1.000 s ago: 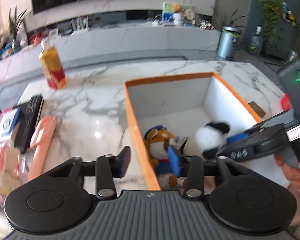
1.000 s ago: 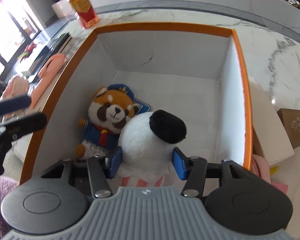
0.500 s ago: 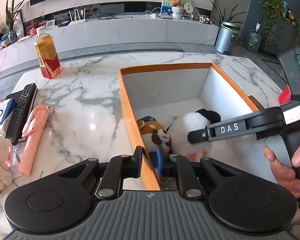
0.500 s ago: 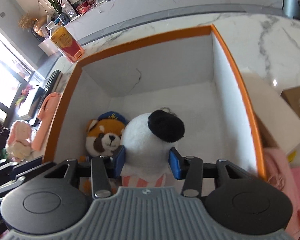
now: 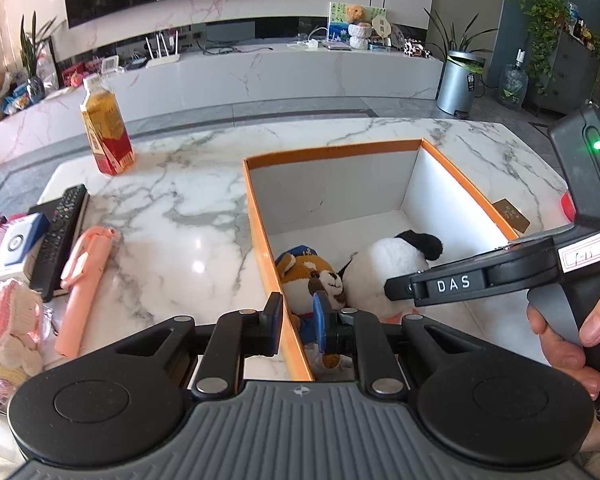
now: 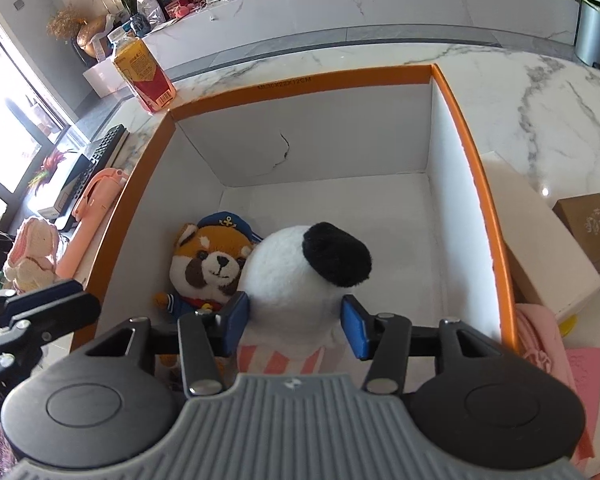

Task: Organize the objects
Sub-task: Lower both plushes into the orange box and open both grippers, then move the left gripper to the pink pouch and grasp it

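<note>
A: Entry, left gripper (image 5: 297,316). Where does it sit?

B: Astride the left wall of the box (image 5: 332,148), at the near end. One pad is outside the wall, the other inside.

A: Jaws?

B: Drawn nearly together, pinching that orange-edged wall.

A: Right gripper (image 6: 296,320)?

B: Angled down into the box, with a hand (image 5: 560,344) on its grip. The white plush (image 6: 296,272) is between the pads. The jaws have just been opening. The left pad touches the fur and the right pad shows a sliver of gap, so they are spread around it, not squeezing.

A: Where does the plush rest?

B: On the box floor, near-left part. Its black patch faces up and a pink-striped part lies at the near side. It leans against the fox plush (image 6: 212,256), which lies on its back beside the left wall, blue cap toward the far wall.

A: Rest of the box?

B: White inside, with a thin crack on the far wall.

A: Table (image 5: 172,240)?

B: Marble. Left of the box lie a pink stick (image 5: 84,292), a remote (image 5: 58,236) and a knitted rabbit (image 5: 14,328). A bottle (image 5: 106,132) stands upright at the far left. A brown carton (image 6: 592,228) lies right of the box.
</note>
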### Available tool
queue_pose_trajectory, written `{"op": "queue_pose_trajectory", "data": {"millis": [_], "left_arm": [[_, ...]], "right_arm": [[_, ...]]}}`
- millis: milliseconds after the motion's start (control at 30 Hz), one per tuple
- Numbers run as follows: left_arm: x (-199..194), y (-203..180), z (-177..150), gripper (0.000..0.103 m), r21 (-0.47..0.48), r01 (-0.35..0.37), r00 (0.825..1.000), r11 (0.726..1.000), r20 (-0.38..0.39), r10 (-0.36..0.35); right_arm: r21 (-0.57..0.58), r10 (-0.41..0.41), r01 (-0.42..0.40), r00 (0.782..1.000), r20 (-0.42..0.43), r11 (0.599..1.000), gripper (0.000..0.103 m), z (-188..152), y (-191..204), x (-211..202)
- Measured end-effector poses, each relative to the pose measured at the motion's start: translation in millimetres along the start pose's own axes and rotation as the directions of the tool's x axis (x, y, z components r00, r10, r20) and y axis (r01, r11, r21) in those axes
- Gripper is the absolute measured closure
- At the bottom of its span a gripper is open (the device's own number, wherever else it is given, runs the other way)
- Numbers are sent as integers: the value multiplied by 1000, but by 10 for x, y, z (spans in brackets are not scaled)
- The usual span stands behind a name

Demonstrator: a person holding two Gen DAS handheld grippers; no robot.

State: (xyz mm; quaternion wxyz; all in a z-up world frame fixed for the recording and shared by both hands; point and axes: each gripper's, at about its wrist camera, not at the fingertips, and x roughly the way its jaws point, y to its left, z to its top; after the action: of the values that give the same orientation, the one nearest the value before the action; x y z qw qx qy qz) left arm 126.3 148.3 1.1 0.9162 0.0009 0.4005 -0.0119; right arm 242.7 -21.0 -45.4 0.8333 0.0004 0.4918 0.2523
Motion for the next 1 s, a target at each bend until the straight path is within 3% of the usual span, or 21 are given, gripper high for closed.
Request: {"op": "queue_pose_trajectory", "data": {"millis": [133, 300, 567, 700, 867, 1000], "left_arm": [[-130, -59, 12, 83, -3, -27, 999, 1000, 29, 27], [-336, -221, 38, 83, 19, 9, 998, 1000, 63, -10], [-531, -652, 75, 83, -29, 198, 977, 980, 79, -196], [-516, -1017, 99, 82, -8, 267, 962, 964, 53, -266], [-416, -1517, 132, 75, 43, 307, 952, 951, -3, -307], [-269, -1850, 204, 68, 67, 312, 949, 948, -61, -308]], "right_arm": [[-15, -5, 5, 1000, 14, 1000, 49, -33, -11, -130], [-29, 4, -2, 998, 58, 1000, 49, -85, -36, -399], [-37, 35, -28, 981, 192, 999, 51, -349, -367, -1221], [-3, -3, 4, 965, 262, 1000, 53, -538, -684, -1585], [64, -66, 49, 953, 295, 997, 61, -793, -1159, -1815], [115, -88, 58, 957, 275, 992, 80, -975, -1505, -1781]]}}
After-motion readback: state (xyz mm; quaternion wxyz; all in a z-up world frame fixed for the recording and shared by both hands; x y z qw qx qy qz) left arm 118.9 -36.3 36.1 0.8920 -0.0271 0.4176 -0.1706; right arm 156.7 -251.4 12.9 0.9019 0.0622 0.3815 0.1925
